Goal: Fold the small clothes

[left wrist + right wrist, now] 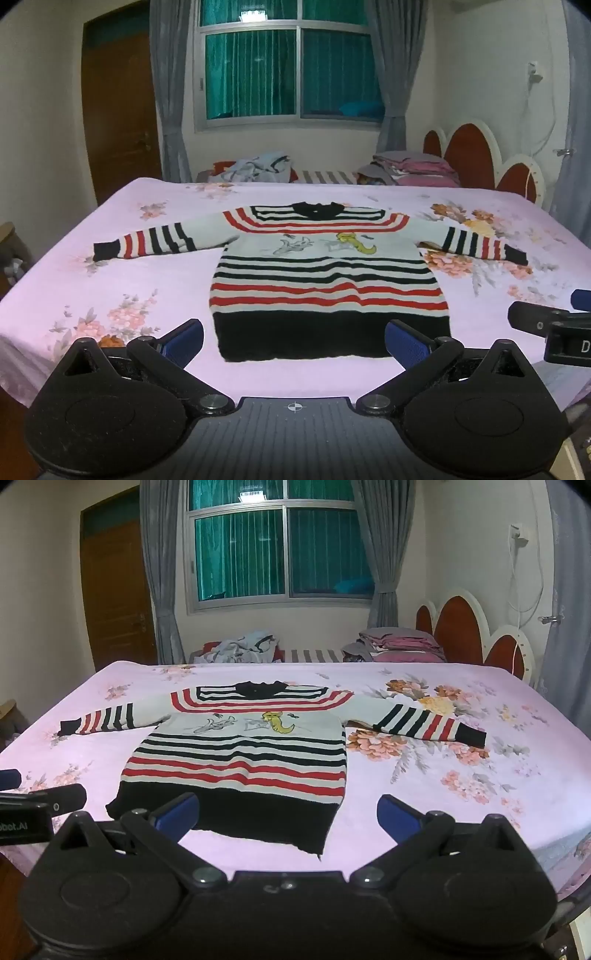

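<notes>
A small striped sweater (325,273), white with red and black bands and a black hem, lies flat on the pink floral bed sheet (147,280) with both sleeves spread out. It also shows in the right wrist view (243,760). My left gripper (293,343) is open and empty, hovering just in front of the black hem. My right gripper (286,816) is open and empty, in front of the hem's right corner. Each gripper shows at the edge of the other's view: the right gripper (550,325), the left gripper (33,805).
A heap of clothes (255,166) and folded pink bedding (417,168) lie at the far side of the bed. A red and white headboard (476,155) stands at the right. A wooden door (118,118) and a curtained window (288,74) are behind.
</notes>
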Tool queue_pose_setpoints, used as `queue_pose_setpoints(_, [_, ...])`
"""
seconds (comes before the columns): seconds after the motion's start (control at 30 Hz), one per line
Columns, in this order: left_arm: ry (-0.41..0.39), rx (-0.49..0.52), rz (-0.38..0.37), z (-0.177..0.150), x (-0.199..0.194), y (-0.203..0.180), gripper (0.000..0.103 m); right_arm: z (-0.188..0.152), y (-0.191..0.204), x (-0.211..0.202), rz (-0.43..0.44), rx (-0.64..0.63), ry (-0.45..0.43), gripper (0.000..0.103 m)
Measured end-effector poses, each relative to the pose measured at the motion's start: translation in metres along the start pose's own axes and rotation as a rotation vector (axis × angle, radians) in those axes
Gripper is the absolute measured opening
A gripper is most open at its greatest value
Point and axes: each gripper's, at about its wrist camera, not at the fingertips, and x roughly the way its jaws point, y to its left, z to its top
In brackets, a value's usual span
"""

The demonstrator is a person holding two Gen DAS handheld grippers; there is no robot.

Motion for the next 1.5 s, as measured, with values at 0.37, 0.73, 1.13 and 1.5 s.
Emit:
queue_pose_setpoints(0.37, [-0.008,0.021,0.019,-0.002,-0.001,0.019,0.103,0.002,-0.003,0.0,0.0,0.001,0.001,0.103])
queue_pose_setpoints(0.73, [-0.002,0.037,0.037,0.01,-0.004,0.002,0.103,0.004,0.001,-0.005,-0.002,0.001,-0.002,0.103])
queue_pose_setpoints(1.13, [-0.005,0.037,0.038,0.01,-0.005,0.0,0.103,0.004,-0.002,-0.005,-0.001,0.003,-0.007,0.103])
queue_pose_setpoints(1.5, [-0.011,0.034,0.041,0.012,-0.008,0.001,0.103,0.004,-0.003,-0.008,0.001,0.005,-0.008,0.103])
